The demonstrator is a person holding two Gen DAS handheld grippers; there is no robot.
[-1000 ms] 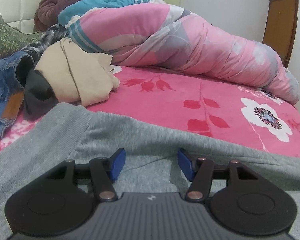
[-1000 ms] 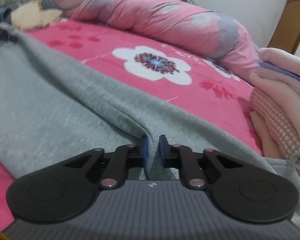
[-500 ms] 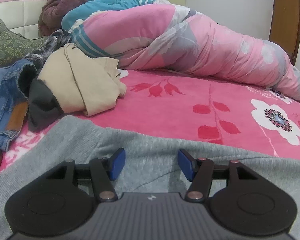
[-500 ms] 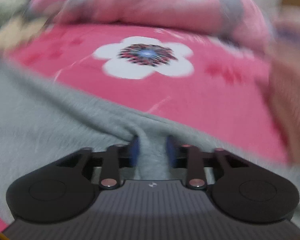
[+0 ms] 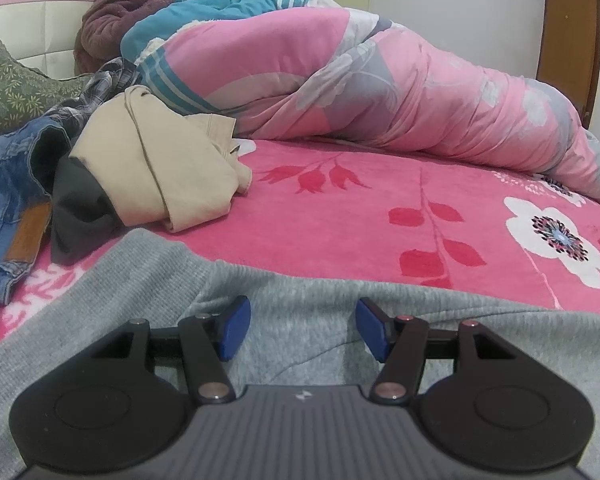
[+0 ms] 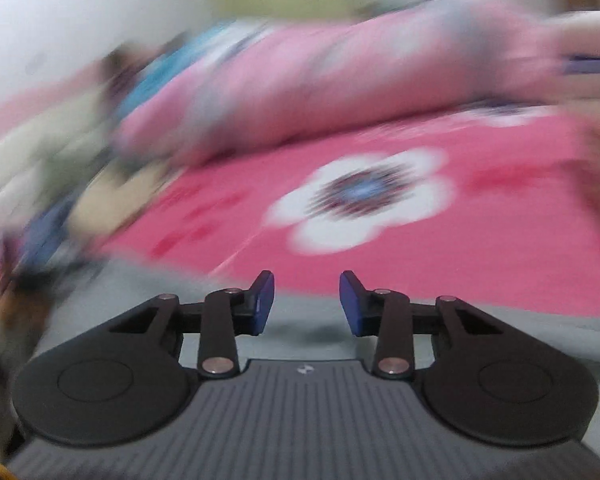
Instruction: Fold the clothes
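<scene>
A grey knit garment lies spread on the pink flowered bed cover, its ribbed hem towards the left. My left gripper hovers low over it, blue pads wide apart, open, with flat cloth beneath and nothing pinched. The right wrist view is blurred by motion. There my right gripper sits above the grey garment's far edge. Its jaws are closing but still stand apart, with nothing between the pads.
A beige garment, a dark grey one and blue jeans are piled at the left. A rolled pink quilt runs along the back. A person sits at the headboard. A brown door is far right.
My right gripper let go of the grey fold it was pinching, opened, rose and swung, so its view is now blurred. The left gripper has barely moved.
</scene>
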